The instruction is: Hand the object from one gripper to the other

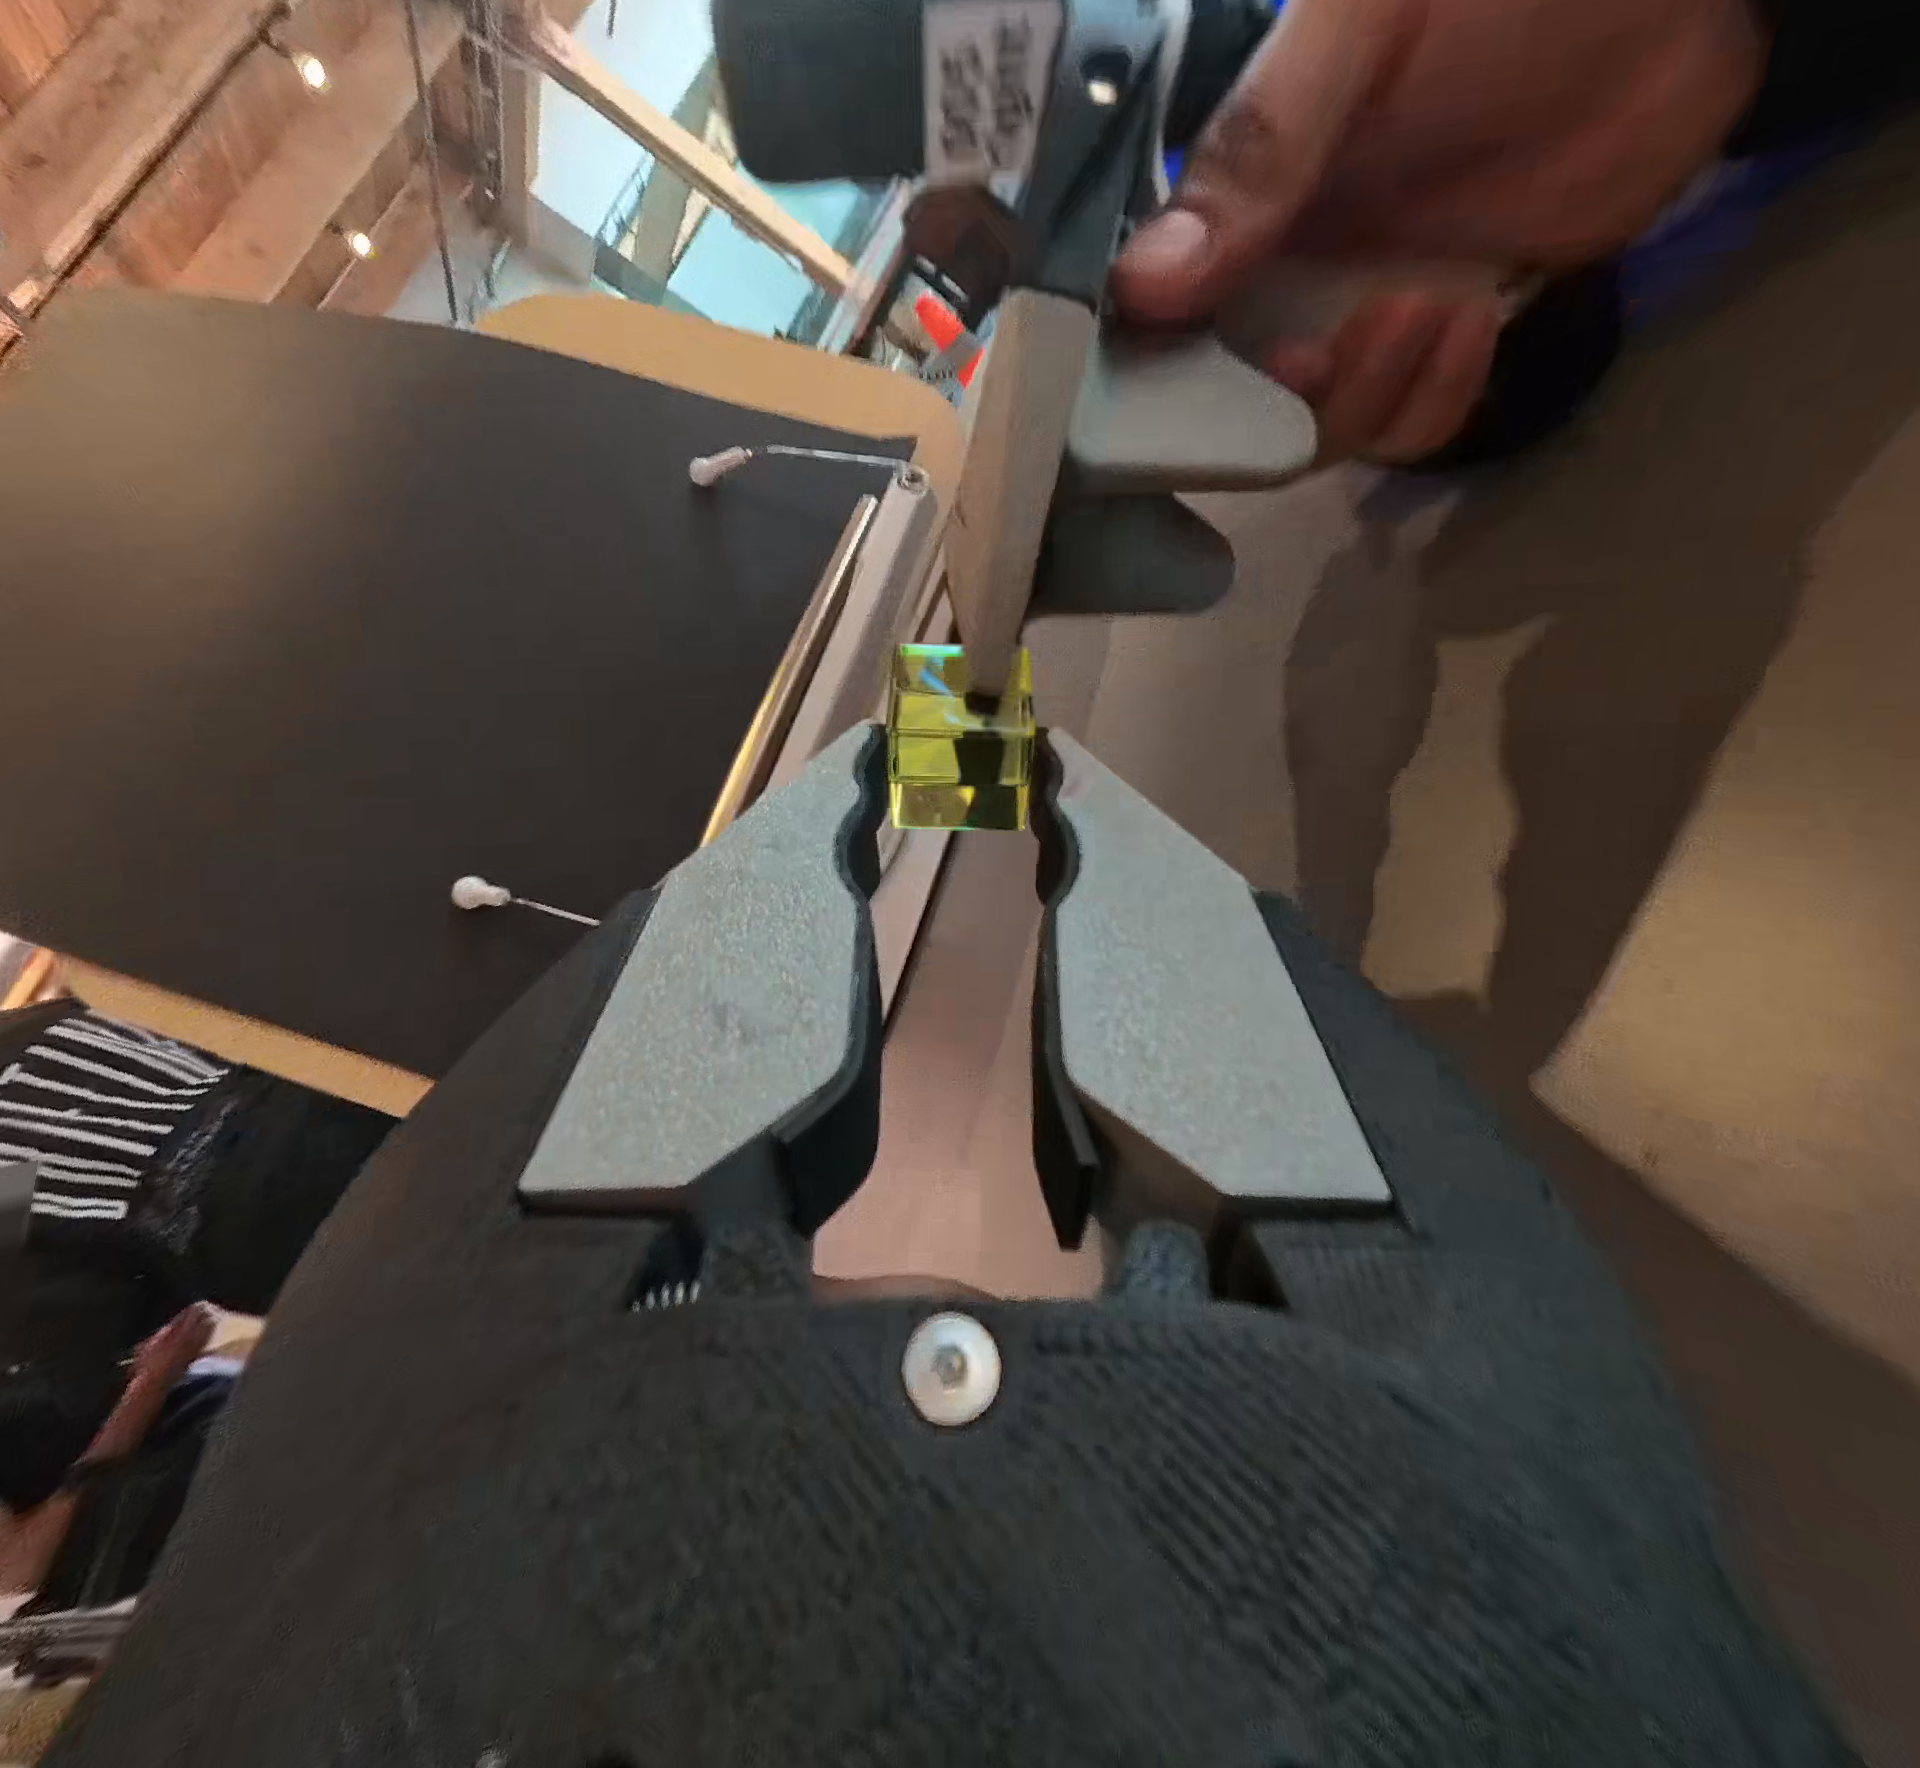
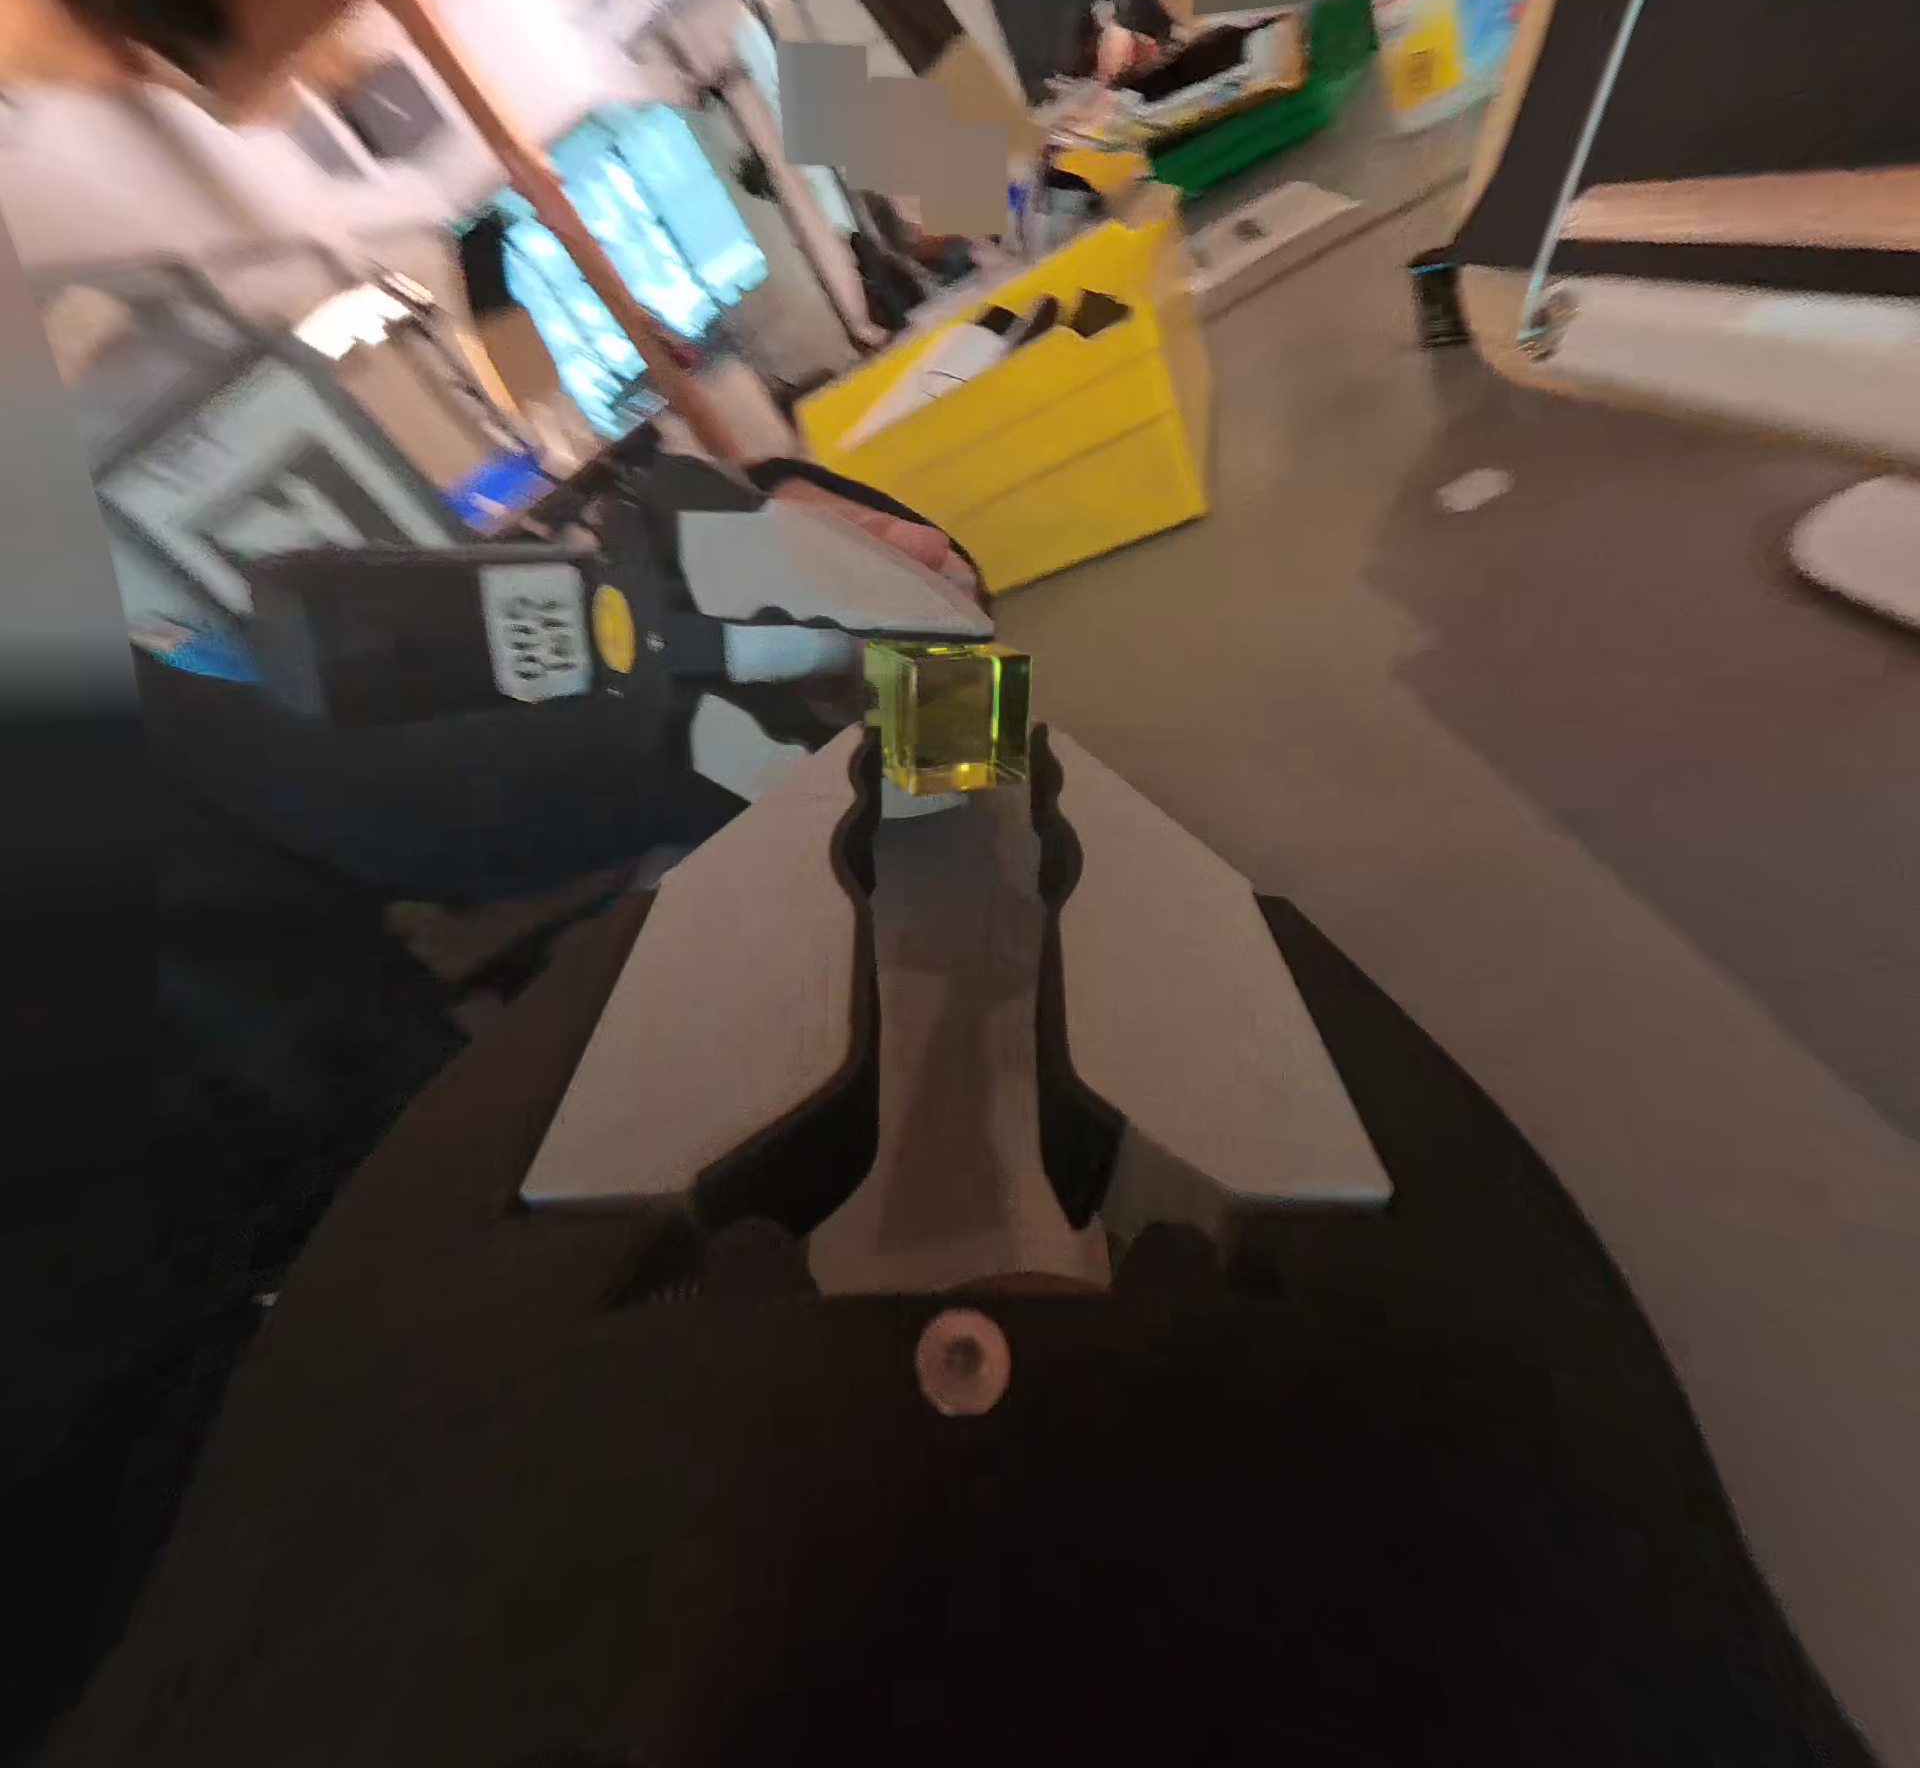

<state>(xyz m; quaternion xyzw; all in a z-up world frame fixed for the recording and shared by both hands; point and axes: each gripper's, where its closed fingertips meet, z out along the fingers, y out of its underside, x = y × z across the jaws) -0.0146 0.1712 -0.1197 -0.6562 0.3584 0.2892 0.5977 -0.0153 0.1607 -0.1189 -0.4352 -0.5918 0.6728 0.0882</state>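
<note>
A small clear yellow-green cube [image 1: 935, 768] is held in the air between both grippers. In the left wrist view my left gripper [image 1: 958, 747] has its two grey fingertips against the cube's left and right sides. My right gripper [image 1: 1013, 679] comes down from above, one finger [image 1: 997, 492] in front of the cube, the other behind it. In the right wrist view my right gripper [image 2: 951, 742] pinches the cube [image 2: 951, 721] between its tips. The left gripper reaches in from the left, its upper finger [image 2: 883, 586] on the cube's top.
A black-topped table with a pale wooden rim [image 1: 312, 575] lies left, with two white-tipped pins on it. A person's hand [image 1: 1455, 108] holds the right gripper. A yellow bin [image 2: 1039, 430] and a green crate [image 2: 1278, 87] stand on the grey floor beyond. The tips of both grippers are at nearly the same place.
</note>
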